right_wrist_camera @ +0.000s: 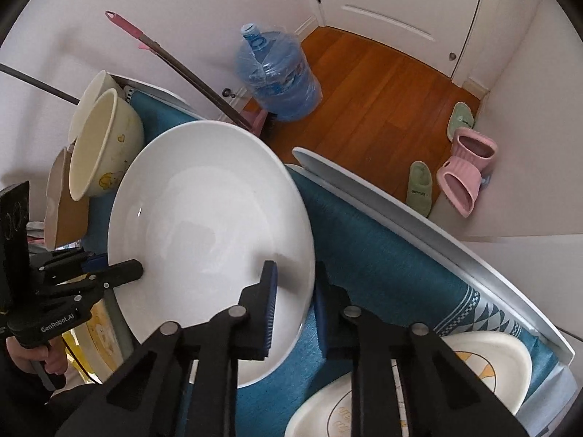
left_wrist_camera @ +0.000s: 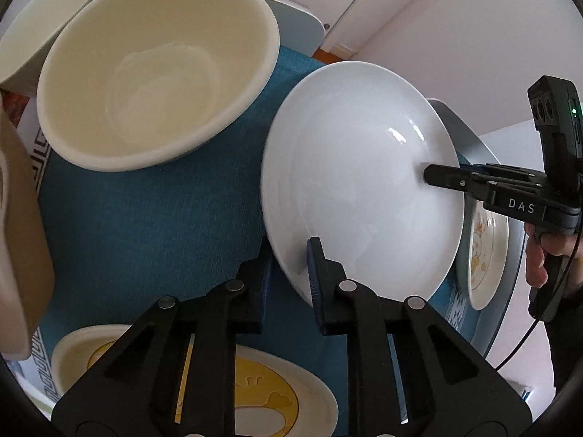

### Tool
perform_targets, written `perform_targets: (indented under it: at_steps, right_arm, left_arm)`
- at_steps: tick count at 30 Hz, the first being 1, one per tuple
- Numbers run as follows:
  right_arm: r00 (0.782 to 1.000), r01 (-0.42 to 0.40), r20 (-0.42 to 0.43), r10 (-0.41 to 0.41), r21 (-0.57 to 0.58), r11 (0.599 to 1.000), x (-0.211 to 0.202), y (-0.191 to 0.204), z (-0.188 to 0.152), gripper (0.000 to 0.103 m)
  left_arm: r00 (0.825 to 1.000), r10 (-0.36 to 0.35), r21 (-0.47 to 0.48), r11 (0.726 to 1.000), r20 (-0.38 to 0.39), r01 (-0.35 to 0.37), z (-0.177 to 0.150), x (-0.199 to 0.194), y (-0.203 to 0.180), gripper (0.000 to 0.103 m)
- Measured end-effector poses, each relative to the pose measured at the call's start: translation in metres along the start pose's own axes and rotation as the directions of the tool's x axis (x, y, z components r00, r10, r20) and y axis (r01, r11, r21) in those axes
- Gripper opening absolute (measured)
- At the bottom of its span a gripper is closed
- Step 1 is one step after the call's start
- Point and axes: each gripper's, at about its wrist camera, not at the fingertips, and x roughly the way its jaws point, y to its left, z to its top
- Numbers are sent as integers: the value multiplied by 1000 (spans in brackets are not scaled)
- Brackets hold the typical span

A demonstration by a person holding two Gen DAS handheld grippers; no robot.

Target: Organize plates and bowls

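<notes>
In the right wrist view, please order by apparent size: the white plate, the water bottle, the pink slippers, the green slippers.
1. white plate, largest by far, though it is nearest the camera.
2. water bottle.
3. pink slippers.
4. green slippers, though one green slipper looks nearly as big as one pink slipper.

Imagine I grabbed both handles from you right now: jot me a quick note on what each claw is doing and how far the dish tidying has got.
Left gripper: straddling the near rim of the big white plate, clamped on it as far as I can tell.
Right gripper: gripping the opposite rim.
The plate is tilted over the blue mat.
Two cream bowls sit nested at the table's far end; yellow-patterned plates lie scattered.
Done: bowls look grouped.
Left: probably set this plate down, then gather the patterned ones.
</notes>
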Motion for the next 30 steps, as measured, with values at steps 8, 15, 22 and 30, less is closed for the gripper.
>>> perform_targets:
  at_steps: [8,15,22,30]
  right_arm:
    - [1000,8,15,-8,9,1000,0,1,0,17]
    - [999,2,50,-3,17,1000,-9,3,-5,17]
    - [992,-4,126,2,17,1000,-35,14,-16,17]
    - [973,-23,230,30,-34,999,-83,54,-48,17]
  left_arm:
    - [999,28,40,999,19,-29,-3,-3,-15,16]
    - [997,38,64,997,62,-42,5,-11,-17,16]
    - [990,50,100,993,131,-63,-1,-44,-22,16]
    - [968,64,132,986,242,-98,-42,-93,-25,16]
